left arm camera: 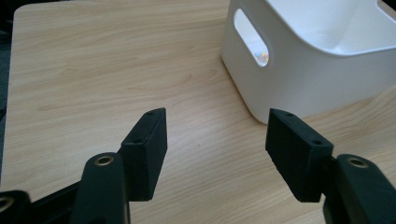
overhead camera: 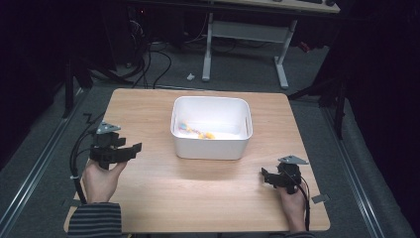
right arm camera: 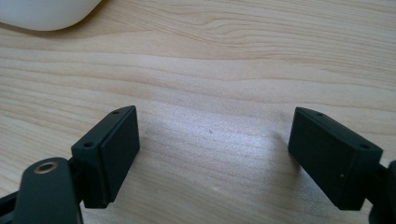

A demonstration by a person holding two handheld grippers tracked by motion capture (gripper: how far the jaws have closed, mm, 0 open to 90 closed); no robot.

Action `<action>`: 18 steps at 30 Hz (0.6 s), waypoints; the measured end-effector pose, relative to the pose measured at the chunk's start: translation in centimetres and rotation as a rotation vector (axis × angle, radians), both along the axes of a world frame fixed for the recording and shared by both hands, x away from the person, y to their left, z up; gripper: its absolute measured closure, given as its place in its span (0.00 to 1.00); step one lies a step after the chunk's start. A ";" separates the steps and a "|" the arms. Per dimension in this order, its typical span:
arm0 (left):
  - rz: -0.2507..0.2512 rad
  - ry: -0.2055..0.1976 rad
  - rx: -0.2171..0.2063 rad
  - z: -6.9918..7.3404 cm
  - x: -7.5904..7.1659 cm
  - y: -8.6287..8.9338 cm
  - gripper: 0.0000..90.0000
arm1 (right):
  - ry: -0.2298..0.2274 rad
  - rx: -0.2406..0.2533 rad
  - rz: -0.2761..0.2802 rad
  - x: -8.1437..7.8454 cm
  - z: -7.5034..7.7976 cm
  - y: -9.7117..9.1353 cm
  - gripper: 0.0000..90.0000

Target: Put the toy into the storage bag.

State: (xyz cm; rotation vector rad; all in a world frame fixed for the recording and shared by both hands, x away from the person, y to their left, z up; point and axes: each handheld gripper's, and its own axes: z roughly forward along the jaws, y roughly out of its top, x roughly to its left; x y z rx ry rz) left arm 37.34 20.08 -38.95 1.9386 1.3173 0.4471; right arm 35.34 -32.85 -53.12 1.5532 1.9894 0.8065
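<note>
Two hands, each holding a gripper low over the table

The left gripper [overhead camera: 130,148] has its jaws apart, nothing between them; the right gripper [overhead camera: 265,177] also gapes wide and empty.

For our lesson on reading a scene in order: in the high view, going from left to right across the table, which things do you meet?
Left gripper with open, empty jaws → white bin holding small colourful pieces → right gripper, resting near the table's front edge.

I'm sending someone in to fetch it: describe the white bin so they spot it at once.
On the wooden table, look at the middle, toward the far edge. The white bin is a rounded open tub with handle slots, holding small colourful pieces, and stands alone there.
</note>
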 end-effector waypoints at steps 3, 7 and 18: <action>0.007 0.009 -0.008 -0.7 -0.1 0.3 0.43 | 0.001 -0.001 0.000 0.0 0.0 0.0 0.19; -0.002 0.021 -0.016 -1.6 -0.2 0.5 0.43 | 0.001 0.000 0.002 0.0 0.0 0.0 0.18; 0.013 0.050 -0.037 -4.1 -0.4 0.7 0.43 | 0.001 0.001 0.004 -0.1 0.0 0.1 0.19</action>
